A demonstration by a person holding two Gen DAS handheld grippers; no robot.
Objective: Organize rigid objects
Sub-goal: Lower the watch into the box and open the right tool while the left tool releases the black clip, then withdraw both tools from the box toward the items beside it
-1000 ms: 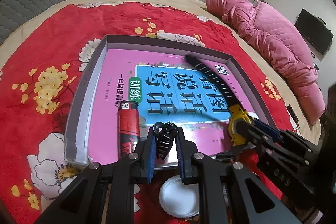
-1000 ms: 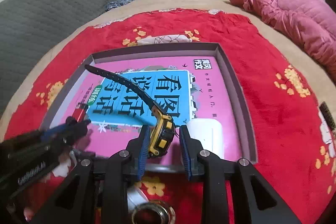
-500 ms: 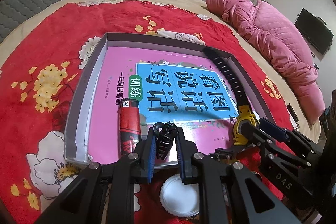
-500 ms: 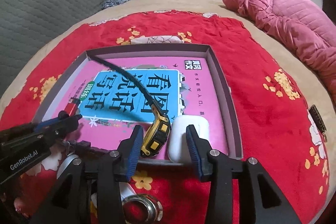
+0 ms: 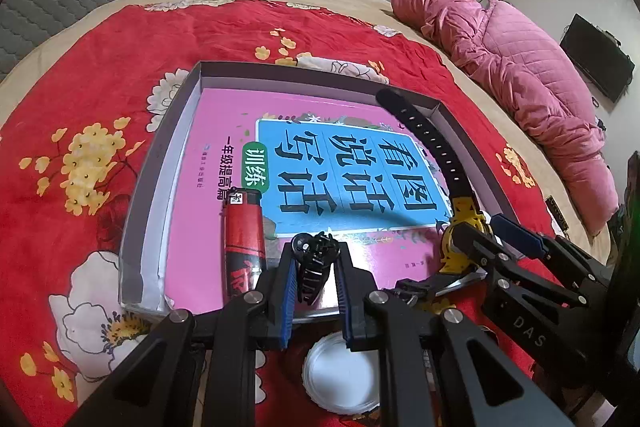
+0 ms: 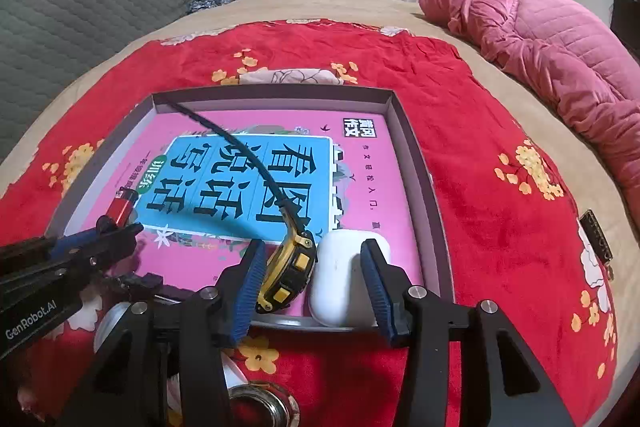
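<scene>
Right gripper (image 6: 310,283) jaws are opening, wider than a second ago; the yellow-black watch (image 6: 289,269) it pinched then now lies loose between the pads in the grey tray (image 6: 420,163) on the pink book (image 6: 360,179), just beside the white earbud case (image 6: 340,279), strap swung toward the tray's far corner. Left gripper (image 5: 316,279) unchanged, clamped on the black hair clip (image 5: 314,263) at the tray's near edge, next to the red lighter (image 5: 244,239).

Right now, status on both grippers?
Left gripper shut on hair clip. Right gripper opening, watch in box. Earbud case beside it.
</scene>
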